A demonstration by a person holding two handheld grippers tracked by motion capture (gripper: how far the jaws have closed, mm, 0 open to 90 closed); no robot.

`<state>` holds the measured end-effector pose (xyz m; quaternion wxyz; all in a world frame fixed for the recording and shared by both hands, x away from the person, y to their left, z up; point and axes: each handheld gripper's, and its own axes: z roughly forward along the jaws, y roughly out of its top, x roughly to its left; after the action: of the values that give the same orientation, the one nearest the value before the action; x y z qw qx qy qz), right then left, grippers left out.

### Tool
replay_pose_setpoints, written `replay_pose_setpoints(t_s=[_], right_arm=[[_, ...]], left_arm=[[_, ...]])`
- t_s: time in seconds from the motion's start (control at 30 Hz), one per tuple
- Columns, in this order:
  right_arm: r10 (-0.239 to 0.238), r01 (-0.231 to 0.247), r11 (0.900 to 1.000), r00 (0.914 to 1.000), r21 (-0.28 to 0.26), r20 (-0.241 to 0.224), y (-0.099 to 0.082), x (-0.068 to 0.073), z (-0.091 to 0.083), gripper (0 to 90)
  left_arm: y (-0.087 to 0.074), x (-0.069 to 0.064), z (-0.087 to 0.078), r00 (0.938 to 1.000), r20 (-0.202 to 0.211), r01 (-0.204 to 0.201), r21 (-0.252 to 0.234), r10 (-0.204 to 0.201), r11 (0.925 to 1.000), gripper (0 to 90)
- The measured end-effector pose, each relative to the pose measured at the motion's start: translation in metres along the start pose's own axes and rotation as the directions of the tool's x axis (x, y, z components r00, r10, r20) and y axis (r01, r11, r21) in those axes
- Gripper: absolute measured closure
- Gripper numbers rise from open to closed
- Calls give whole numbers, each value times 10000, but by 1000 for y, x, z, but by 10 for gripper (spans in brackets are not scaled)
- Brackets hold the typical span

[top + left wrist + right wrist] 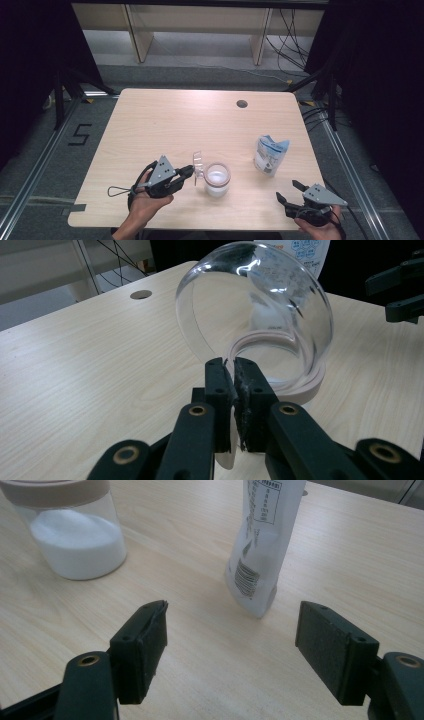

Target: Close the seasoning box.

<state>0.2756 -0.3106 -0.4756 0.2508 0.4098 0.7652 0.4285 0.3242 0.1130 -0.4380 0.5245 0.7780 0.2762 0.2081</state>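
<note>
A clear jar (217, 180) with a beige rim and white powder inside stands near the table's front middle. Its clear domed flip lid (198, 165) is swung up on the jar's left side. My left gripper (190, 171) is shut on the lid's thin edge tab. In the left gripper view the two jaws (232, 371) pinch that tab below the upright dome (260, 305), with the beige rim (300, 385) behind. My right gripper (287, 190) stands open at the front right, nothing between its jaws. The right gripper view has it (232, 630) facing the jar (75, 535) and a pouch (262, 545).
A white and blue pouch (270, 154) stands upright to the right of the jar, its top open. A round cable hole (242, 104) sits near the table's far edge. Bare wood table (165, 125) stretches across the far half. Table legs and cables lie beyond.
</note>
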Motion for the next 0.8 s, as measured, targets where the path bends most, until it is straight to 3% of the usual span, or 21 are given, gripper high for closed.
replay_pose_setpoints(t_s=[0.23, 0.4, 0.57, 0.8], right_arm=[[39, -40, 10000, 9998, -41, -184, 0, 0, 1, 297], [-119, 119, 9999, 9999, -7, -57, 0, 0, 0, 298], [50, -50, 10000, 10000, 26, -56, 0, 1, 0, 299], [24, -24, 10000, 10000, 58, -26, 0, 2, 0, 299]], left_arm=[[3, -3, 4, 9999, 142, -50, 8, 50, 10000, 843], [3, -5, 6, 9998, 197, -103, 42, 102, 9999, 842], [4, -7, 8, 9996, 261, -103, 109, 100, 9999, 836], [3, -6, 7, 9983, 438, 369, 119, -374, 9992, 762]])
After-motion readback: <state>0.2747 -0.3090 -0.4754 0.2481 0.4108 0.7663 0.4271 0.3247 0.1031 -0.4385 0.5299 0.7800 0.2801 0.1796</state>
